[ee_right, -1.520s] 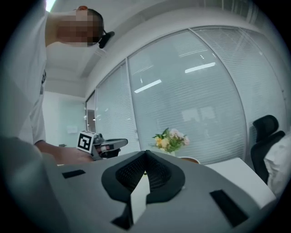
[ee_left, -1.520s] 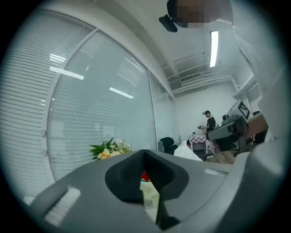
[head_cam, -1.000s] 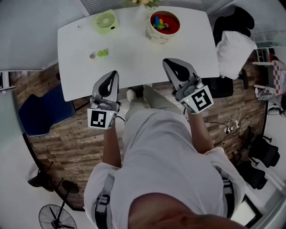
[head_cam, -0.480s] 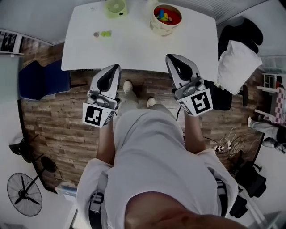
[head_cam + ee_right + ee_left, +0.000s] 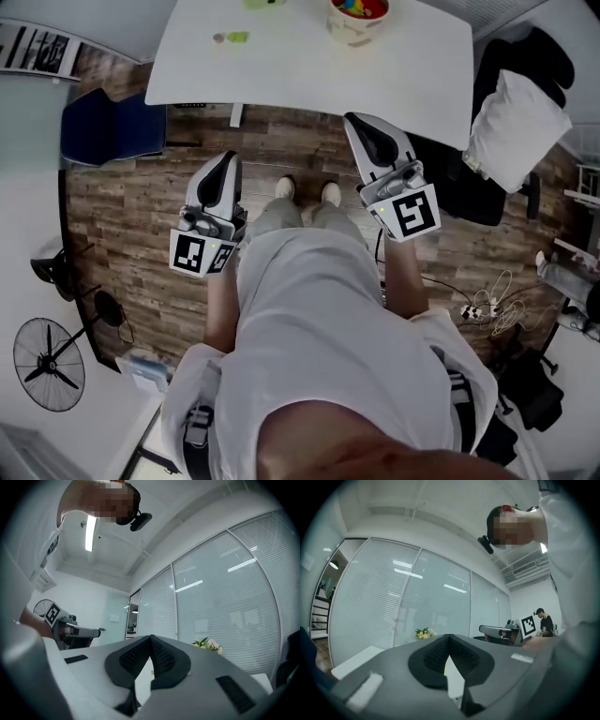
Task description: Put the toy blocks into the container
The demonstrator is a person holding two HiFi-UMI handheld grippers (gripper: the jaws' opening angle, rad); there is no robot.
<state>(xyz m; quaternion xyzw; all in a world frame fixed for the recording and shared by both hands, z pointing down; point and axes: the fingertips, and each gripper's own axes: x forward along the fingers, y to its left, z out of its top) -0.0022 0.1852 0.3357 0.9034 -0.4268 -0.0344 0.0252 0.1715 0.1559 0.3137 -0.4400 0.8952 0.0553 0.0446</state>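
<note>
The round container (image 5: 357, 15) with colourful toy blocks inside stands on the white table (image 5: 309, 75) at the top edge of the head view. A green block (image 5: 237, 37) and a small round piece (image 5: 218, 38) lie on the table's left part. My left gripper (image 5: 228, 164) and right gripper (image 5: 360, 131) are held up in front of my body, over the wooden floor and well short of the table. Both are shut with nothing between the pads. The left gripper (image 5: 449, 638) and right gripper (image 5: 151, 640) views look level across the room, jaws pressed together.
A blue chair (image 5: 111, 127) stands left of the table, a black chair with a white cushion (image 5: 517, 105) to the right. A floor fan (image 5: 47, 362) is at lower left, cables (image 5: 487, 307) lie at right. Flowers (image 5: 423, 633) stand by the glass wall.
The table has slid toward the top of the head view as I backed away from it. Both grippers stayed shut and empty and came off the table's edge.
</note>
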